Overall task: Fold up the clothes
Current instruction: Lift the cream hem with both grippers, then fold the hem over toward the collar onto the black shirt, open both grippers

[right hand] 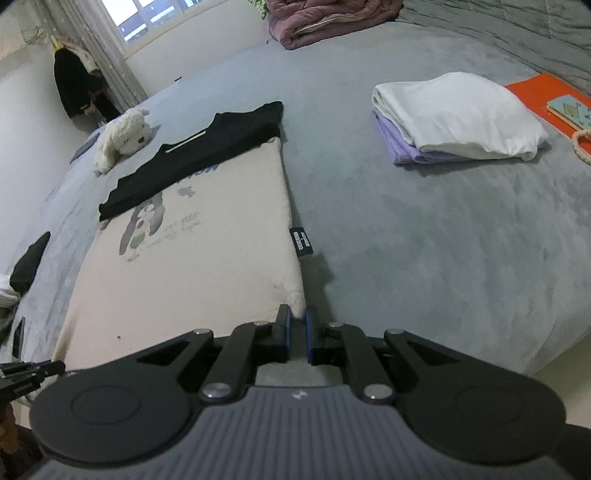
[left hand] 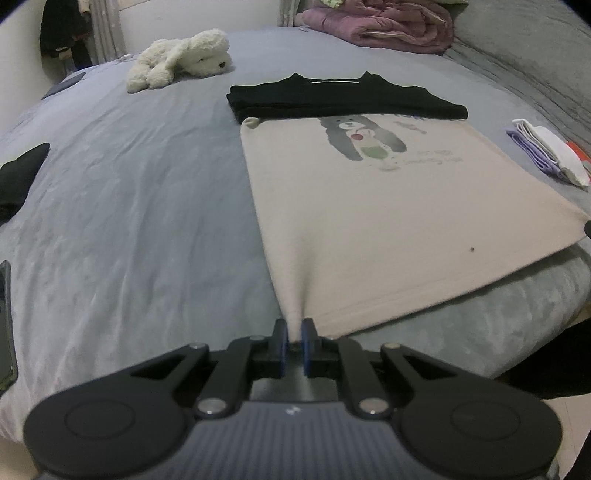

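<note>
Beige dog-print T-shirt (left hand: 369,206) lies flat on grey bed (left hand: 129,221); L gripper (left hand: 294,328) & R gripper (right hand: 295,321) each clamped on a near hem corner.

bedsheet (left hand: 129,221): grey | T-shirt (left hand: 369,221): beige, grey dog print | folded shirt (left hand: 332,98): black | plush toy (left hand: 184,59): white | folded stack (right hand: 454,118): white over lilac | quilt (left hand: 388,26): mauve

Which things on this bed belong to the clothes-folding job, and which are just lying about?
Job:
- cream cotton T-shirt with dog print
- folded black T-shirt
- folded white and lilac clothes stack
- left tool
- right tool

Lying about:
- white plush toy dog
- orange flat book
</note>
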{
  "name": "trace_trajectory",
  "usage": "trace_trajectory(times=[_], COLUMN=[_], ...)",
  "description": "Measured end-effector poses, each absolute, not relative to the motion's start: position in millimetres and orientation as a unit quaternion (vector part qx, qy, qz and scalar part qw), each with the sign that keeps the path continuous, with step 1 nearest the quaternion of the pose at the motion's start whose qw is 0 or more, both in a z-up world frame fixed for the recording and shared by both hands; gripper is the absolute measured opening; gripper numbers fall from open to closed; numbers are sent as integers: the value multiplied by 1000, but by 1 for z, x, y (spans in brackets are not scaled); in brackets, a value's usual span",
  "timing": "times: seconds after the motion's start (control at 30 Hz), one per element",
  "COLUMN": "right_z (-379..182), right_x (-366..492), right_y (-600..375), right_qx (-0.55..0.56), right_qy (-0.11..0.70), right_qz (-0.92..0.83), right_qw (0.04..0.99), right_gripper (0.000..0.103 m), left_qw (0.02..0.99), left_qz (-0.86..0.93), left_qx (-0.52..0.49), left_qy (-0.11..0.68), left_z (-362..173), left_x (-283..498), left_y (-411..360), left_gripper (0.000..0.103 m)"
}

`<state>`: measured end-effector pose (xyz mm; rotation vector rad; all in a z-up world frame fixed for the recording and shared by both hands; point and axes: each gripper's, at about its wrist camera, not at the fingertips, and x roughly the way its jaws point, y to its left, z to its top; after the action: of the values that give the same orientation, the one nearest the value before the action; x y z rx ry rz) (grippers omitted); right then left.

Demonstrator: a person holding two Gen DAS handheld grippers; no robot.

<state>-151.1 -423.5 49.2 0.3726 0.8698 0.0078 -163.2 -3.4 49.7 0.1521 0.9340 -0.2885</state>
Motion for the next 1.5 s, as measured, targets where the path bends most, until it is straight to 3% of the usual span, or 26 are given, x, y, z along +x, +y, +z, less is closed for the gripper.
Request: trace_trajectory(times=[1.27,1.5], right_z=[74,92], right_x=[-164,-162], right_y=[-410,-407], right_qx=[175,166], right_qy=[380,353], right_qz=[-7,2], right_qw=[909,921], right_gripper=[8,8], left_qw=[893,900], left_qz=[-154,-157], left_qx=[114,149], left_qy=[408,378], left_z=[92,123], left_x=[-177,-173], left_y=[-13,-14], left_gripper=[8,7])
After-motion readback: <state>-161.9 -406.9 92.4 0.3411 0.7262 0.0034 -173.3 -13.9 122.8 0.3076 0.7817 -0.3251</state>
